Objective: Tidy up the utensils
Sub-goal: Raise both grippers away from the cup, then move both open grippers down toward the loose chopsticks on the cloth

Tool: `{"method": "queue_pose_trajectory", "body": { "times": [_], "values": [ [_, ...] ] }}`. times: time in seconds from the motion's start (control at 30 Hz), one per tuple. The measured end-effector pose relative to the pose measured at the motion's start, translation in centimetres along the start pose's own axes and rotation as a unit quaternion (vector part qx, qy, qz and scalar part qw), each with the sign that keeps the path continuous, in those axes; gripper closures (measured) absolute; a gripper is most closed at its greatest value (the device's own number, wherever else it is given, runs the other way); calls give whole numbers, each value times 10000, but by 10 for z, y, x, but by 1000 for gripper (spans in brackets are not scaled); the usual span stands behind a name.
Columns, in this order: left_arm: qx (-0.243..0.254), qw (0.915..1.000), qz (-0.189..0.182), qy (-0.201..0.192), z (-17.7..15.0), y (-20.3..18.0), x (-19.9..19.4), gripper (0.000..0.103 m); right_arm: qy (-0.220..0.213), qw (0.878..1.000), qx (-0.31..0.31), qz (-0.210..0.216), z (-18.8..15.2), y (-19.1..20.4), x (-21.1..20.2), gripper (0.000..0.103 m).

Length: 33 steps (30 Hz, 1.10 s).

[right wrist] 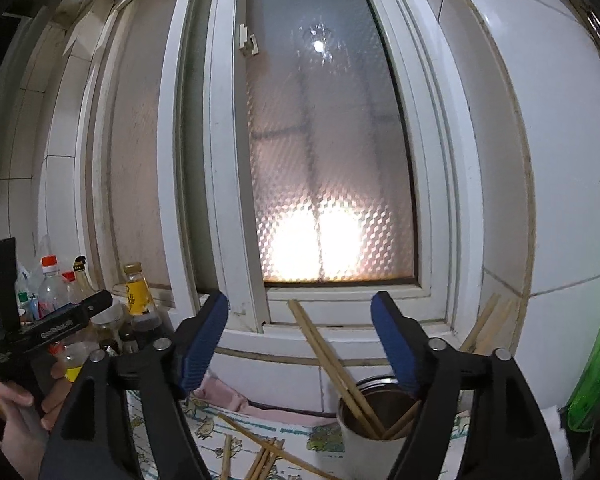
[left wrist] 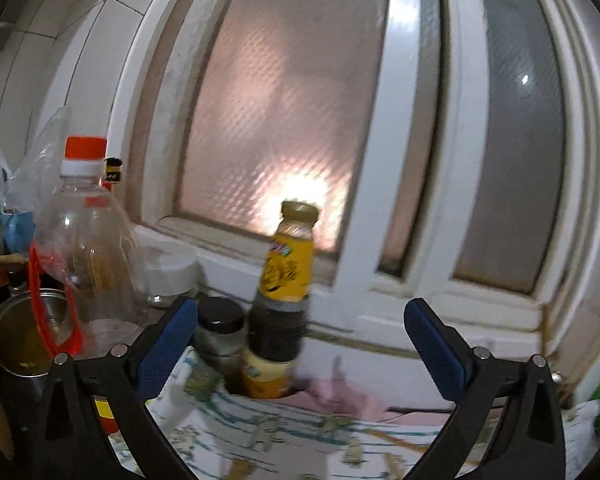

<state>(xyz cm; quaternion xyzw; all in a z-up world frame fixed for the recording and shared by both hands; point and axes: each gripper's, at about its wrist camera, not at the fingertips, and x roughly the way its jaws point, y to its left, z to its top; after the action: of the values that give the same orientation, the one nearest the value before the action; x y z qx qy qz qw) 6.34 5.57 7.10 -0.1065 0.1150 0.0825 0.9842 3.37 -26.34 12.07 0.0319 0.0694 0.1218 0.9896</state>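
Several wooden chopsticks (right wrist: pixel 332 360) stand in a metal cup (right wrist: pixel 352 432) below the window and lean up to the left. More chopsticks (right wrist: pixel 260 456) lie loose on the patterned cloth (right wrist: pixel 324 440) in front of the cup. My right gripper (right wrist: pixel 300 298) is open just before the cup; the leaning chopsticks show between its blue pads (right wrist: pixel 204 340), untouched. My left gripper (left wrist: pixel 300 304) is wide open with nothing in it, facing a yellow-labelled bottle (left wrist: pixel 288 268) and a dark-lidded jar (left wrist: pixel 220 332). A hand holds the left gripper (right wrist: pixel 40 328) at the left of the right wrist view.
A clear bottle with an orange cap (left wrist: pixel 84 240), a steel pot (left wrist: pixel 20 336) and other jars crowd the left by the window sill (left wrist: pixel 340 300). A few chopsticks (right wrist: pixel 484 324) lean against the tiled wall on the right. A green object (right wrist: pixel 596 368) stands at the far right.
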Motion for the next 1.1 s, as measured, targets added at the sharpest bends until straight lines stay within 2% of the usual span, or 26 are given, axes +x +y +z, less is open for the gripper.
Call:
{"method": "queue_pose_trajectory", "body": {
  "times": [0.07,0.27,0.4,0.6,0.7,0.9,1.1],
  "values": [
    [22,9999,66,101,-4,2,8,0,59,10000,50,-20,-4,2,5,20],
    [-10,9990,254,381,-12,9,27,0,276,9995,100,-128,-17,5,22,18],
    [-33,9982,302,510,-15,13,36,0,599,9980,126,-167,-31,7,40,17],
    [363,9965,666,364,-21,6,40,0,709,9972,153,-184,-38,9,47,17],
    [424,9970,637,141,-19,3,30,0,752,9969,160,-192,-40,10,48,17],
    [176,9994,310,18,-12,8,14,0,748,9967,-92,-288,-44,17,51,17],
    [-9,9988,494,51,-8,15,13,0,851,9962,-68,-172,-47,20,53,17]
  ]
}}
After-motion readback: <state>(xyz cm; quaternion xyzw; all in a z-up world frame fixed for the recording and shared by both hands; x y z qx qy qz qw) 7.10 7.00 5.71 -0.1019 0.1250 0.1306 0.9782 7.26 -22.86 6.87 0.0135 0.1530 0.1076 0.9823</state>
